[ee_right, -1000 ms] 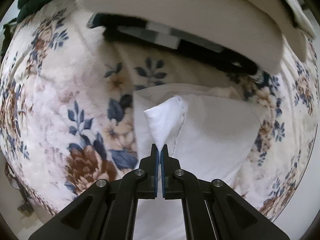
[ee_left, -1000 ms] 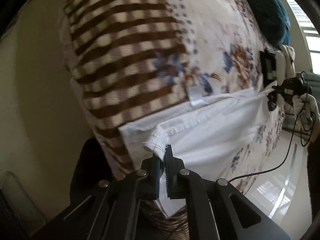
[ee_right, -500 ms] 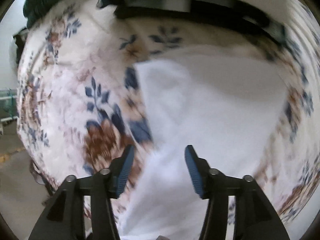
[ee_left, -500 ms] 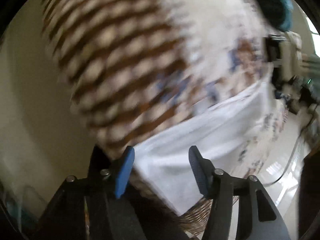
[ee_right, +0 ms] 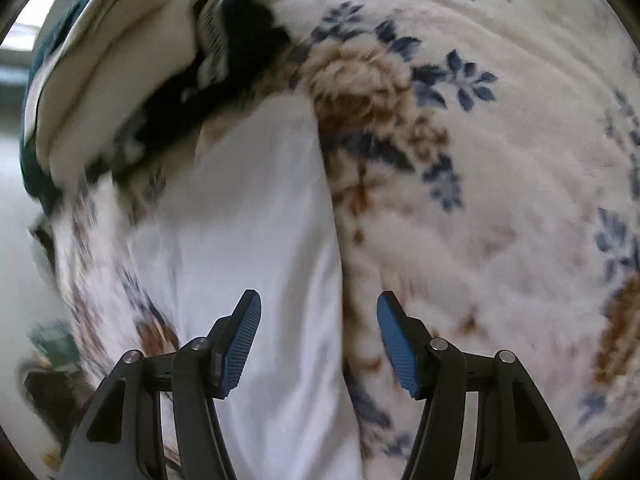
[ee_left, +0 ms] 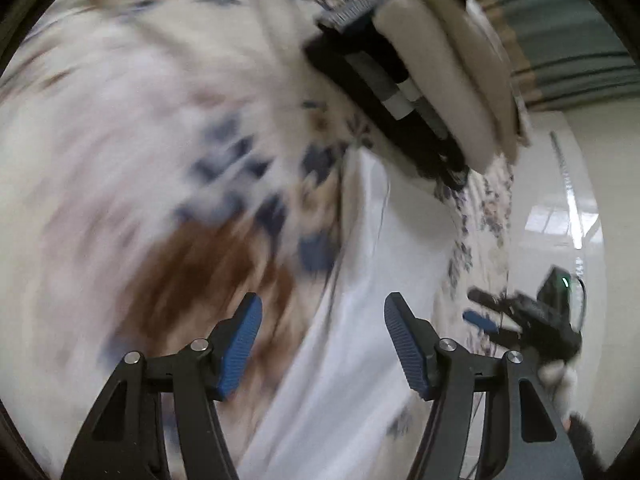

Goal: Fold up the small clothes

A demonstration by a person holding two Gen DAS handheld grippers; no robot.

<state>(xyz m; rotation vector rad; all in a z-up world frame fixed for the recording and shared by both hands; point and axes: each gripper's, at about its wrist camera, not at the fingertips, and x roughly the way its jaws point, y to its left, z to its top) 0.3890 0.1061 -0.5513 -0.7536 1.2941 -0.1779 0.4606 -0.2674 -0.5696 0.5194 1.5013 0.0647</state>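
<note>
A white garment (ee_left: 372, 264) lies folded flat as a long strip on a floral blanket (ee_left: 120, 128). It also shows in the right wrist view (ee_right: 256, 216). My left gripper (ee_left: 322, 344) is open and empty above the garment's near end. My right gripper (ee_right: 318, 340) is open and empty above the garment's right edge. The right gripper also shows in the left wrist view (ee_left: 500, 316), beyond the garment's far side. The left wrist view is blurred by motion.
A stack of folded clothes, cream (ee_left: 440, 92) on black and grey (ee_left: 376, 76), lies on the blanket beyond the garment. It shows in the right wrist view (ee_right: 132, 80) too. The blanket's edge drops to a shiny floor (ee_left: 560, 208) at the right.
Both grippers opened and let go of the white garment's corners. The garment now lies flat. Both grippers have swung to new angles over it.
</note>
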